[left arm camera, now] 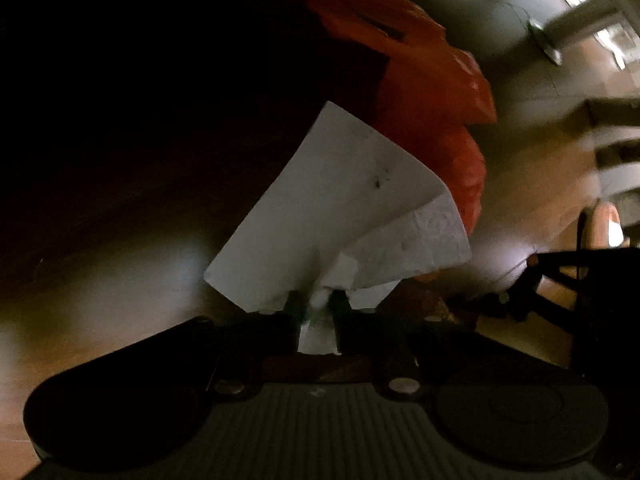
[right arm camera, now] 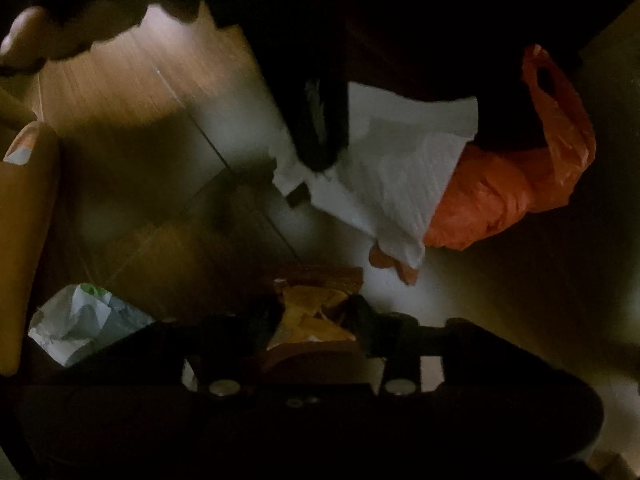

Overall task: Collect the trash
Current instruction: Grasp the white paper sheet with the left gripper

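Note:
My left gripper [left arm camera: 318,300] is shut on a white paper napkin [left arm camera: 332,208] and holds it above the floor, close in front of an orange plastic bag [left arm camera: 420,80]. The right wrist view shows the same napkin [right arm camera: 396,172] hanging from the left gripper [right arm camera: 304,188] next to the orange bag [right arm camera: 516,184], which lies on the floor with its handle up. My right gripper [right arm camera: 316,316] is shut on a crumpled yellow-brown wrapper [right arm camera: 316,312]. A crumpled white and green paper [right arm camera: 84,320] lies on the floor at lower left.
The floor is wood planks [right arm camera: 132,80] with bright reflections. A yellow wooden furniture leg [right arm camera: 24,220] stands at the left edge. Dark furniture [right arm camera: 440,20] looms above the bag. A white wall and doorway [left arm camera: 560,20] show at upper right.

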### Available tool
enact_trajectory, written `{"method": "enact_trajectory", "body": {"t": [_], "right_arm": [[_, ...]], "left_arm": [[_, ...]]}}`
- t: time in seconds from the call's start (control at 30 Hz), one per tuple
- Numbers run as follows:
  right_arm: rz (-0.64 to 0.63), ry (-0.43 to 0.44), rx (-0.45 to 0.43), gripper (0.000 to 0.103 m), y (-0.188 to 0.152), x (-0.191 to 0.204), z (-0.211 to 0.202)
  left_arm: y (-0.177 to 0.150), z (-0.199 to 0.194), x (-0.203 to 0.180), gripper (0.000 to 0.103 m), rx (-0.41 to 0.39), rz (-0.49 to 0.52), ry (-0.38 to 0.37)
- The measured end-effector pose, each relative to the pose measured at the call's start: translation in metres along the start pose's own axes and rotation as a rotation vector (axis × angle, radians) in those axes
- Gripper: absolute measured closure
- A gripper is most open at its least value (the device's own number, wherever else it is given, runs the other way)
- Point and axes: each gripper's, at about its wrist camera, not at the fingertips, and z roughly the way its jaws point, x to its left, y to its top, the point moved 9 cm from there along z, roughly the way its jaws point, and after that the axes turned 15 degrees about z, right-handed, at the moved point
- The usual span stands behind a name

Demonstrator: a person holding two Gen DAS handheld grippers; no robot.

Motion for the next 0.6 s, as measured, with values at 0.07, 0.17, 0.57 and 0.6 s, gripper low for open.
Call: {"method": "enact_trajectory", "body": {"t": [0.07,0.17,0.57,0.6], "right_arm": [[-0.007,-0.015,0.003,0.066,-0.001,-0.001,-0.001],[0.022,-0.025,-0.001,0.073,-0.002,-0.003,-0.005],[0.247,-0.043,-0.06,0.075,0.001,-0.025,-0.077],[0.262,-0.044,-0.07,0.075,0.002,-0.025,-0.087]], "left_arm": [[0.0,-0.003,0.004,0.095,-0.005,-0.021,-0.007],[-0.002,-0.009,0.008,0.096,-0.008,-0.032,-0.006],[-0.011,-0.082,-0.006,0.097,0.007,0.04,0.022],[-0.015,-0.09,-0.013,0.097,0.006,0.052,0.024]]}}
